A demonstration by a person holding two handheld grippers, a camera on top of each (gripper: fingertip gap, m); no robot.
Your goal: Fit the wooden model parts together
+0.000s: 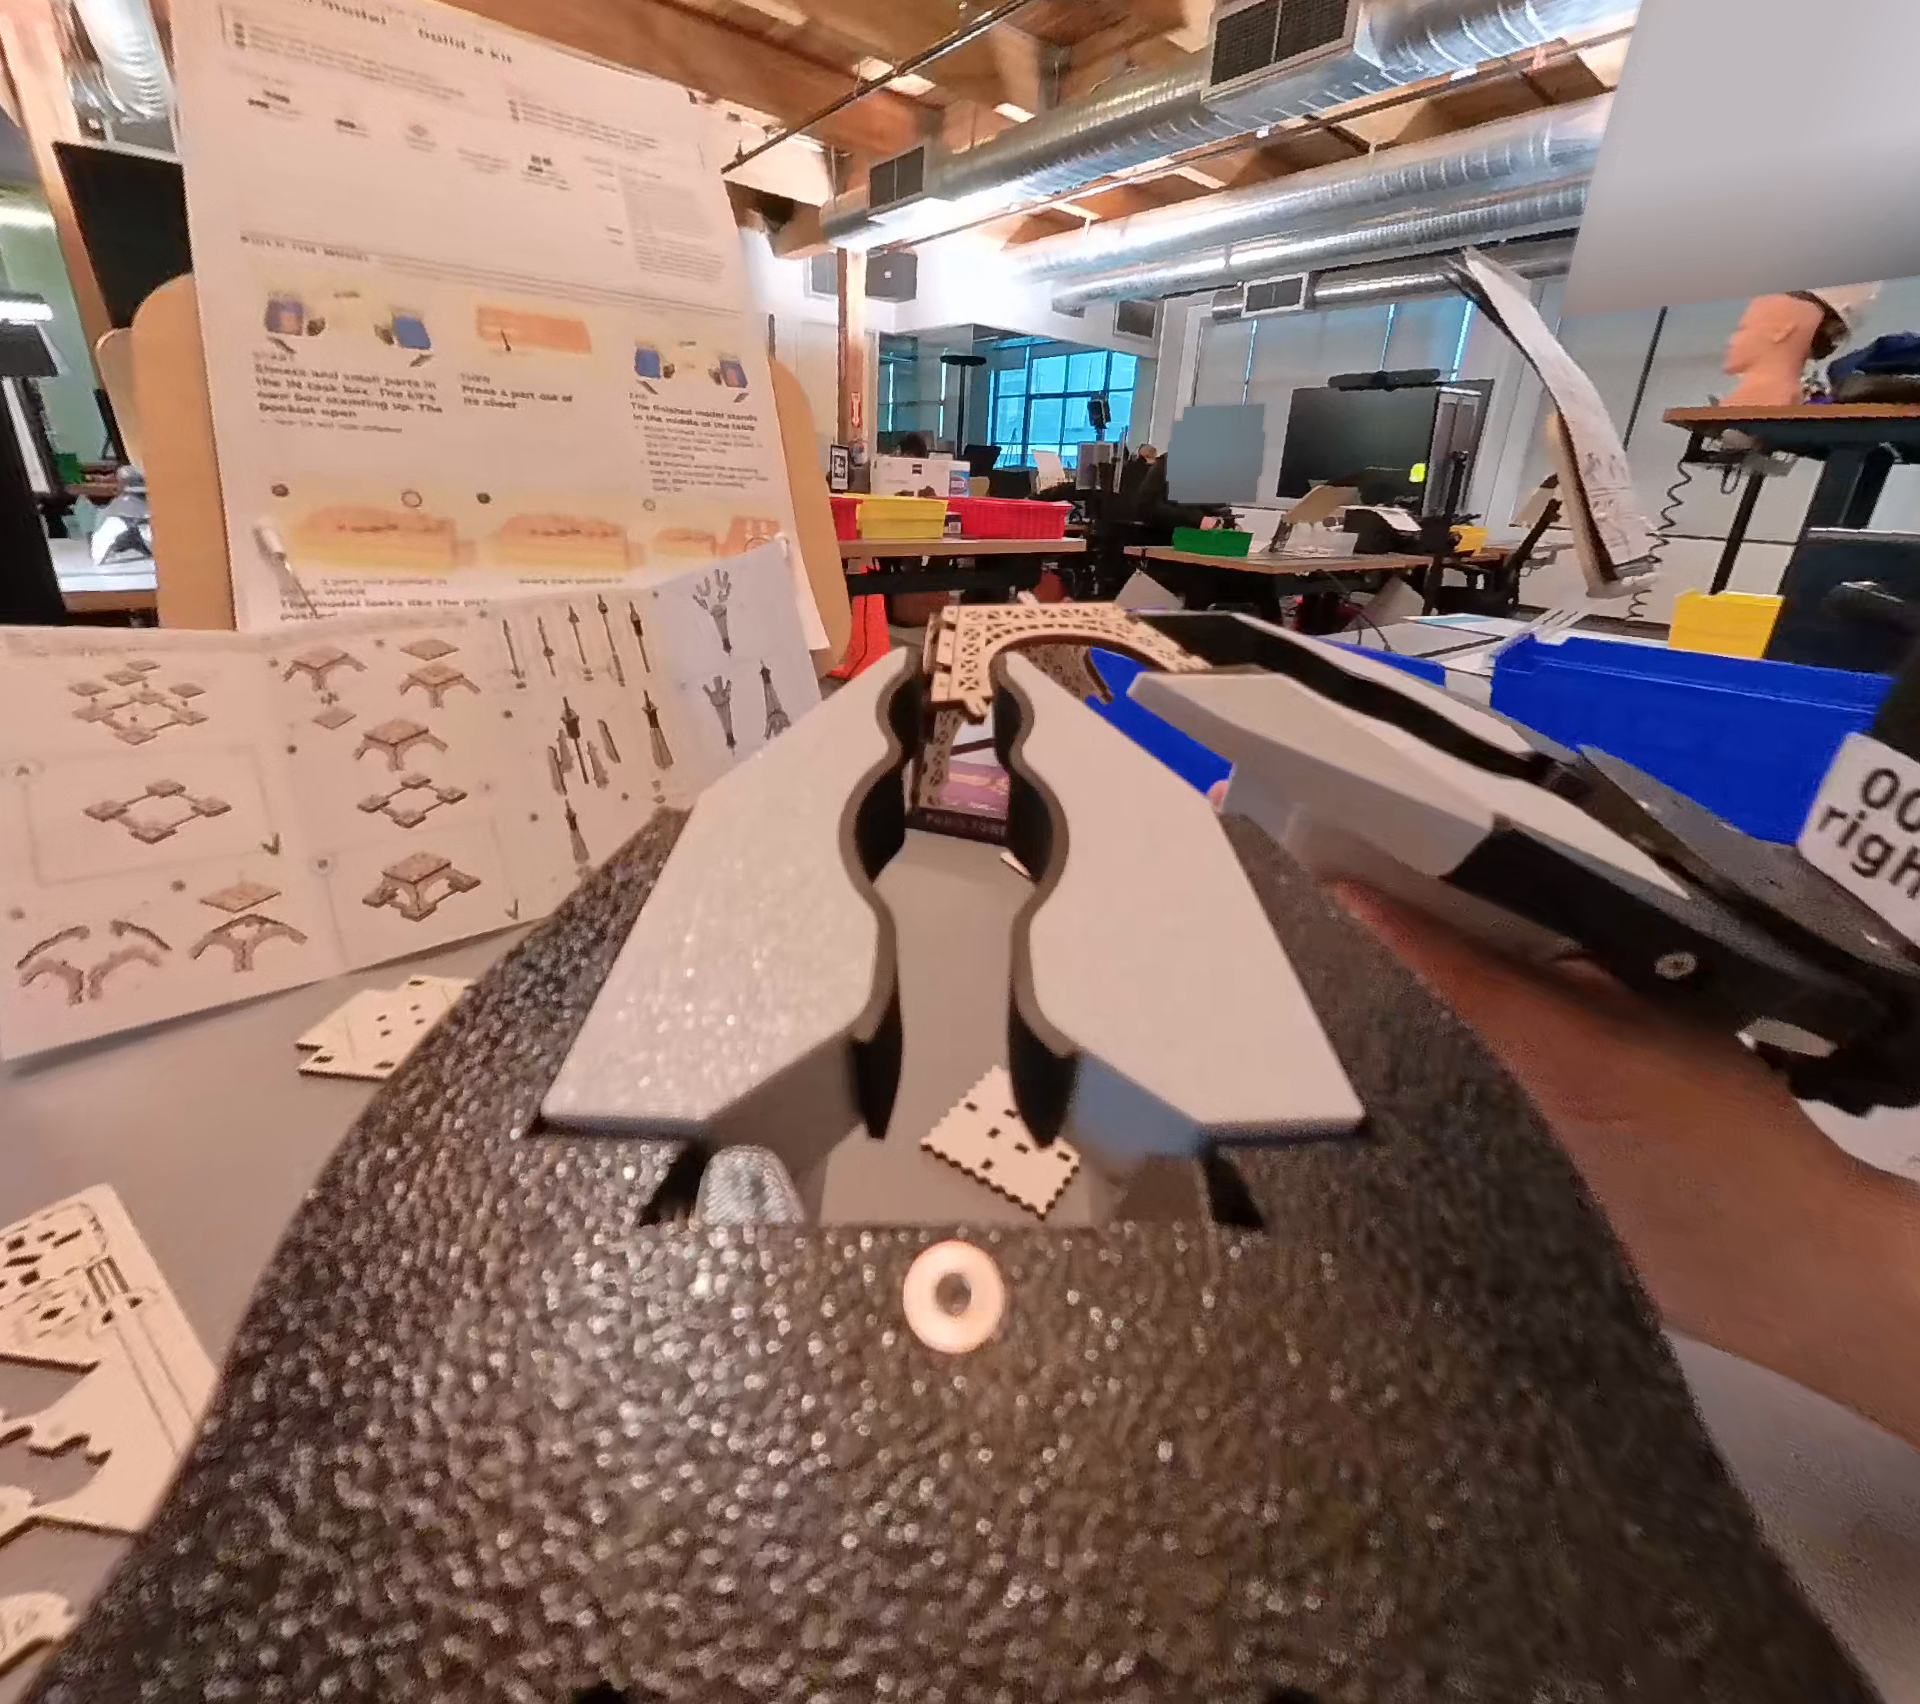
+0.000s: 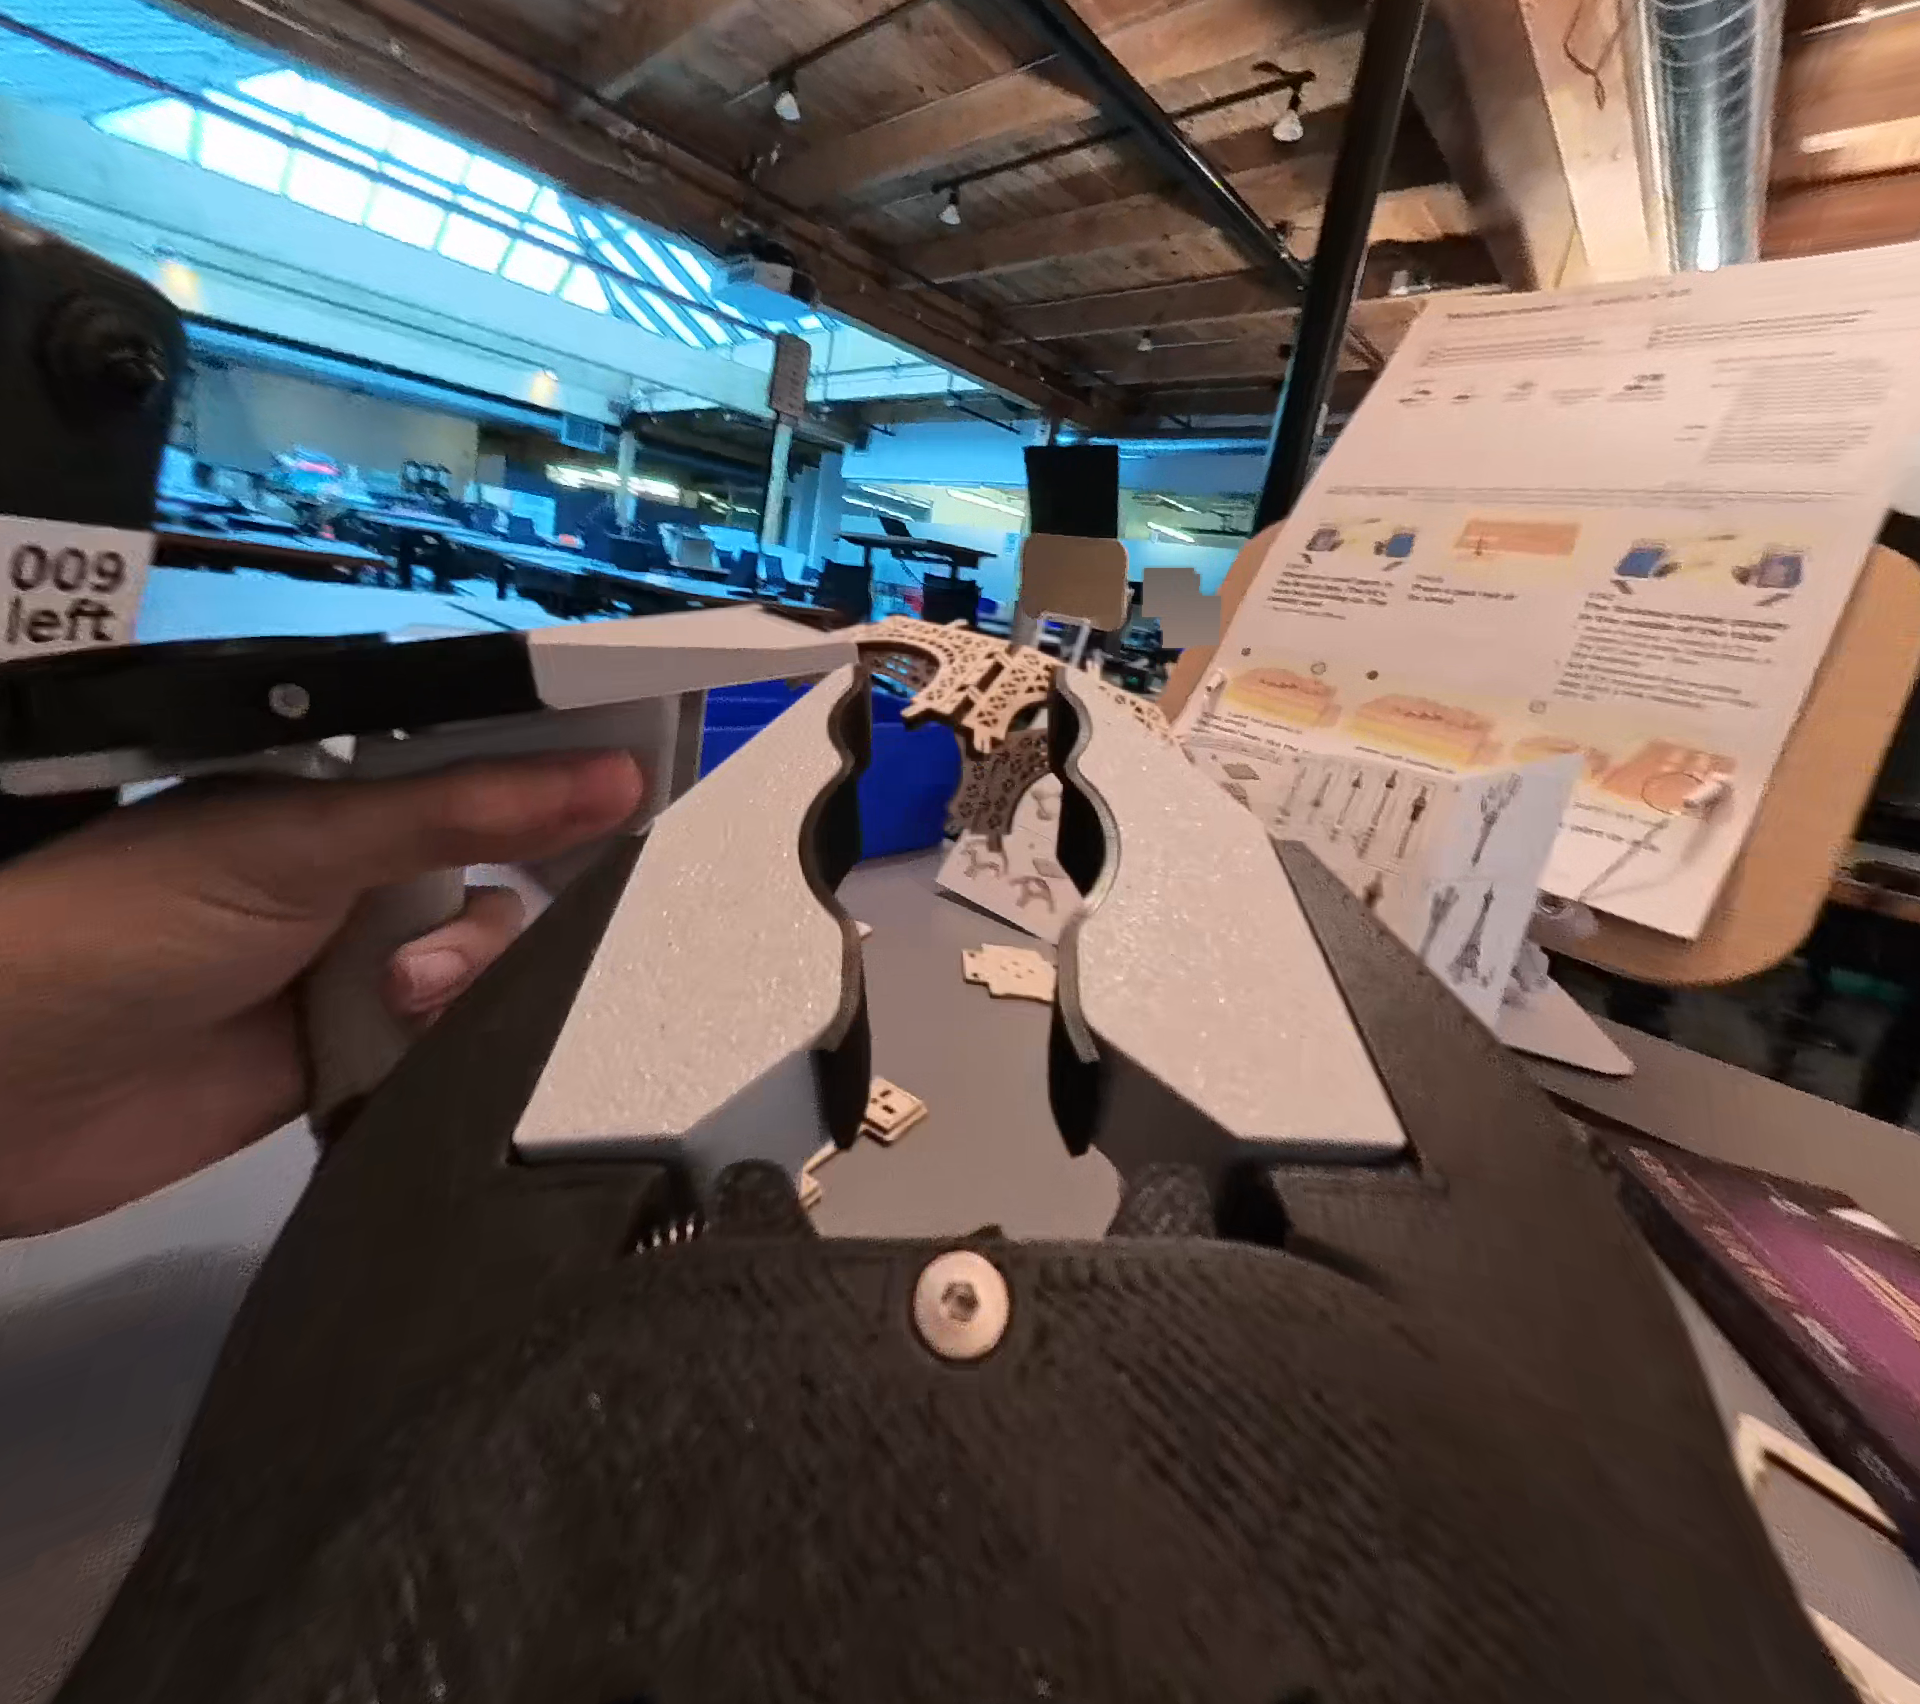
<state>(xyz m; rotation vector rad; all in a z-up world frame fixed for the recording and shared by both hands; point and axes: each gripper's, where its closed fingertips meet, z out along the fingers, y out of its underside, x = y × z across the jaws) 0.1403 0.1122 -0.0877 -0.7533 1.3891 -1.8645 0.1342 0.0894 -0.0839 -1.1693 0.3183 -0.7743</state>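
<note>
Tan lattice wooden arch parts (image 1: pixel 1049 624) are held in the air above the grey table (image 1: pixel 187 1135), between both grippers. My left gripper (image 1: pixel 956 683) is shut on one end, with a lattice leg (image 1: pixel 940 745) running down between its fingers. My right gripper (image 1: pixel 1153 667) comes in from the right and grips the arch's other end. In the right wrist view the arch parts (image 2: pixel 940 662) meet between my right gripper's (image 2: pixel 961 698) tips, and the left gripper (image 2: pixel 821 667) reaches in from the left. How the parts join is hidden by the fingers.
Loose wooden pieces (image 1: pixel 1003 1145) (image 1: pixel 374 1026) and a punched-out sheet (image 1: pixel 73 1342) lie on the table. An open booklet (image 1: pixel 312 802) and an instruction sheet on a board (image 1: pixel 468 283) stand at the left. A blue bin (image 1: pixel 1683 740) and a purple box (image 2: pixel 1787 1322) are nearby. Left and right tips are no more than a few centimetres apart.
</note>
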